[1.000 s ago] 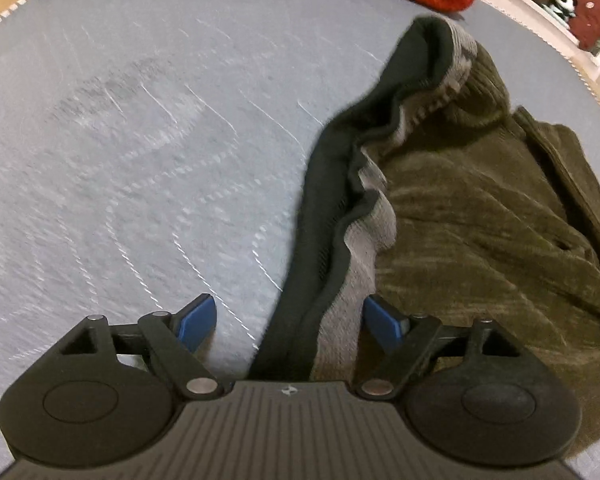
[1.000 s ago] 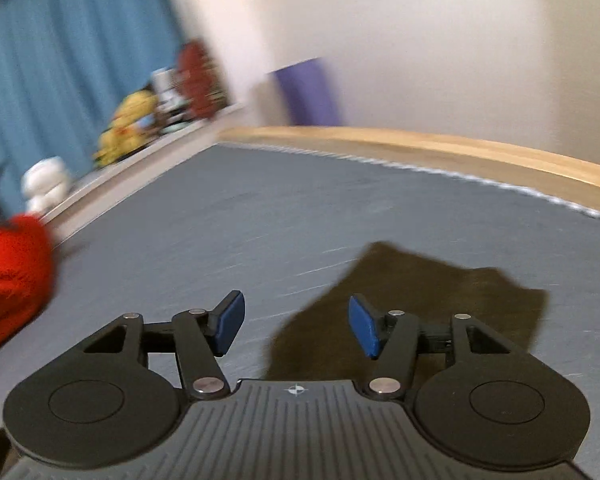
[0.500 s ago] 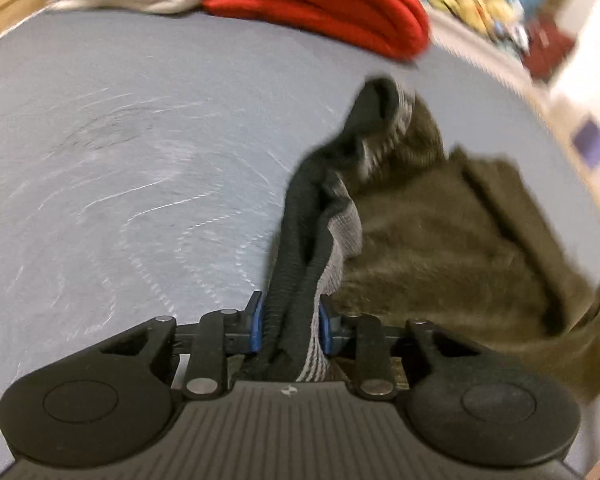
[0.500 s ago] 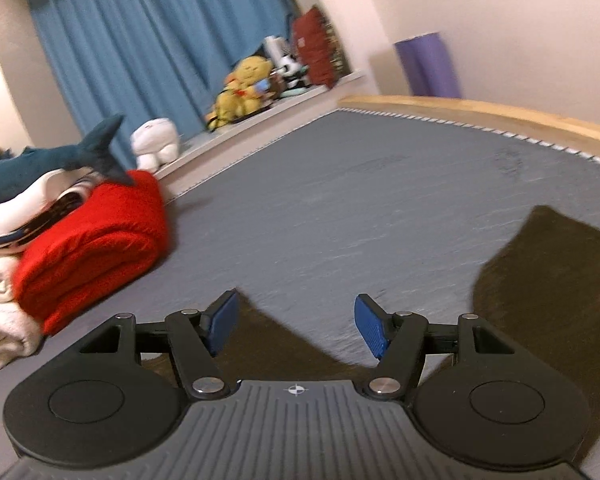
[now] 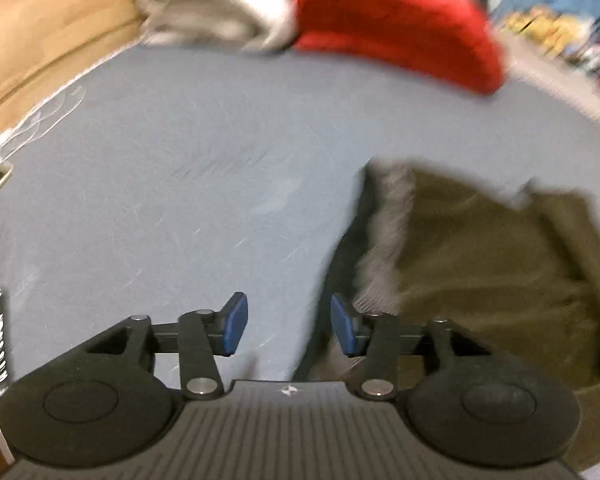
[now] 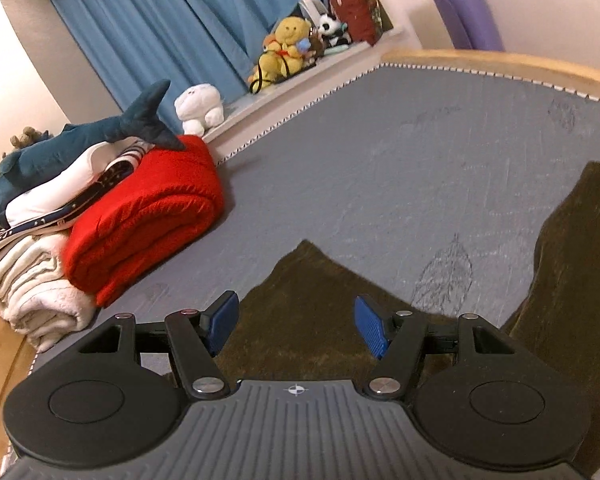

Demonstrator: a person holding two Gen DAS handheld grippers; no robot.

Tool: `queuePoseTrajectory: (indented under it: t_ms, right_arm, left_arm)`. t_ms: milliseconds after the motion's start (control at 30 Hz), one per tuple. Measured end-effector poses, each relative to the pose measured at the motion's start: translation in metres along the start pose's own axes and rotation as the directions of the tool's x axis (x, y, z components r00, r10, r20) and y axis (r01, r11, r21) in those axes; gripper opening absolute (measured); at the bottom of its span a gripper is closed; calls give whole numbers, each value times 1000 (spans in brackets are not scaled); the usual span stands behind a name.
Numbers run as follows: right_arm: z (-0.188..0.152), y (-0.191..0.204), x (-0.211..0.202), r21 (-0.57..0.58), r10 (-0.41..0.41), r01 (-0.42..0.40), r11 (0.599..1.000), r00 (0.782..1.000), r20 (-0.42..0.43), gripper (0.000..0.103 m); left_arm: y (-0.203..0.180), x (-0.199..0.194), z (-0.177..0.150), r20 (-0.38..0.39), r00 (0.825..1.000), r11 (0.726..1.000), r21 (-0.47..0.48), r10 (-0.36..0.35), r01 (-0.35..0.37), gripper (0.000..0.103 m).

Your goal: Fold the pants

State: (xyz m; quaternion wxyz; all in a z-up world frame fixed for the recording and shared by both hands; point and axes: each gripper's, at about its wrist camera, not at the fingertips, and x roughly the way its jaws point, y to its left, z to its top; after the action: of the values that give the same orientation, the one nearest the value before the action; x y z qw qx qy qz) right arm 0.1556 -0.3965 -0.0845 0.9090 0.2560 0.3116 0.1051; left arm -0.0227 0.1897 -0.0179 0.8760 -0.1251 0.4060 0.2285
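Jaws on both grippers stand spread, holding nothing. Motion blur smears the left wrist view, so the waistband edge of the pants (image 5: 480, 264) is hard to make out; the left gripper (image 5: 284, 324) hovers over bare mattress (image 5: 180, 184) just beside that edge. From the right wrist, the pants (image 6: 308, 312) lie flat on the mattress (partly hidden under the right gripper (image 6: 296, 328)), cut off at right. A red blanket (image 6: 148, 216), towels (image 6: 36, 284) and a shark plush (image 6: 72, 148) sit stacked well apart.
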Motion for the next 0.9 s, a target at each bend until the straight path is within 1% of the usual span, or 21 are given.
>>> queuePoseTrajectory:
  t_ms: [67, 100, 167, 233, 300, 333, 400, 433, 500, 533, 600, 633, 667, 700, 733, 767, 800, 833, 867, 900]
  right_arm:
    - [1, -2, -1, 3, 1, -1, 1000, 1000, -3, 68]
    - [1, -3, -1, 2, -2, 2, 1000, 1000, -5, 68]
    - [1, -4, -2, 2, -5, 5, 1000, 1000, -12, 69]
    - [1, -3, -2, -1, -9, 9, 1000, 1000, -27, 69]
    - [1, -4, -1, -14, -6, 6, 1000, 999, -48, 69]
    - [1, -4, 1, -21, -7, 6, 1000, 999, -54, 69]
    - [3, -7, 1, -27, -6, 5, 1000, 998, -56, 69]
    - [4, -10, 2, -30, -9, 8, 1000, 999, -53, 69]
    - [7, -15, 3, -37, -27, 26, 999, 999, -47, 69]
    - [9, -19, 3, -38, -41, 39, 999, 998, -43, 69]
    - [11, -27, 7, -29, -73, 72, 997, 997, -39, 69]
    - [12, -33, 9, -21, -86, 85, 996, 995, -42, 69]
    - [12, -36, 11, -14, -95, 95, 995, 994, -44, 69]
    - [13, -41, 12, -9, -104, 104, 995, 993, -46, 69]
    - [13, -44, 14, -7, -112, 112, 994, 993, -48, 69]
    - [12, -47, 16, -6, -118, 118, 993, 992, -51, 69]
    - [12, -49, 17, -6, -123, 123, 992, 991, -53, 69]
    - [11, -51, 19, -8, -127, 127, 992, 990, -56, 69]
    - [10, -51, 22, -13, -130, 130, 991, 990, -61, 69]
    - [8, -50, 25, -21, -131, 130, 991, 989, -66, 69]
  left_arm:
    - [-17, -1, 2, 5, 997, 996, 45, -81, 80, 51]
    - [-28, 5, 0, -14, 995, 991, 87, -97, 98, 51]
    - [-44, 23, -5, -71, 992, 984, 140, -104, 113, 51]
    - [-48, 52, -15, -152, 985, 979, 173, -85, 111, 49]
    - [-46, 82, -29, -228, 974, 973, 227, 11, 42, 38]
    - [-45, 86, -32, -227, 974, 970, 240, 20, 36, 36]
    - [-44, 76, -26, -224, 974, 977, 213, 29, 20, 33]
    - [-49, 69, -21, -201, 979, 981, 194, 24, 16, 33]
    - [-52, 51, -8, -129, 991, 985, 166, -33, 54, 33]
    - [-52, 45, -4, -92, 993, 985, 148, -71, 84, 33]
    - [-52, 46, 3, -63, 991, 983, 135, -114, 122, 33]
    - [-59, 55, 6, -69, 992, 983, 139, -107, 116, 33]
    - [-57, 67, 6, -87, 993, 985, 142, -82, 93, 33]
    - [-54, 80, 4, -116, 992, 988, 142, -40, 57, 32]
    - [-49, 96, 1, -159, 987, 990, 139, 15, 7, 41]
    - [-42, 105, 0, -191, 982, 995, 96, 10, 8, 42]
    - [-38, 106, 2, -205, 979, 999, 49, -3, 13, 42]
    - [-39, 98, 7, -208, 978, 1000, 27, -1, 6, 40]
    - [-45, 88, 12, -185, 983, 1000, 24, 0, 4, 39]
    - [-52, 74, 17, -137, 990, 999, 26, -20, 24, 39]
